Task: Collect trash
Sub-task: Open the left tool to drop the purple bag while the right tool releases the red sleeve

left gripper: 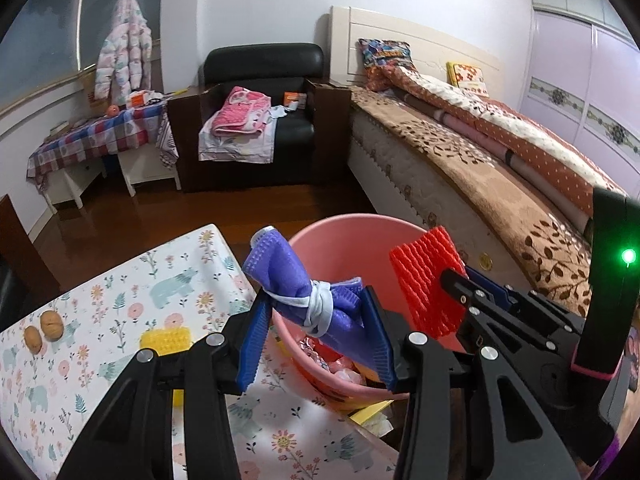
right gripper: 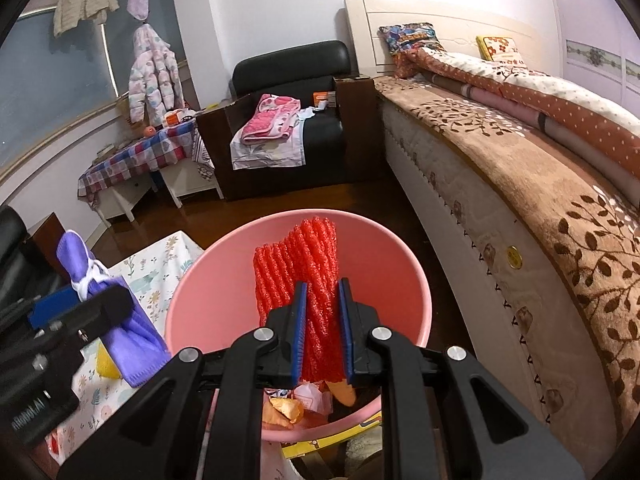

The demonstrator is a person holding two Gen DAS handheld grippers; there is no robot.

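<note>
Two tongs show in the left wrist view: the left tongs point(left gripper: 316, 320) are closed on a purple bundle point(left gripper: 296, 280) tied with white cord, above the near rim of the pink bin point(left gripper: 320, 240); the right tongs point(left gripper: 452, 280) grip red foam netting point(left gripper: 424, 276). Walnuts point(left gripper: 42, 330) lie on the tabletop point(left gripper: 120, 300).

From the right wrist view, the right tongs point(right gripper: 323, 332) clamp the netting point(right gripper: 300, 264) upright over the bin point(right gripper: 224, 280), which holds wrappers point(right gripper: 304, 400).

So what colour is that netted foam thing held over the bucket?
The foam net is bright red, clearest in the right wrist view.
</note>
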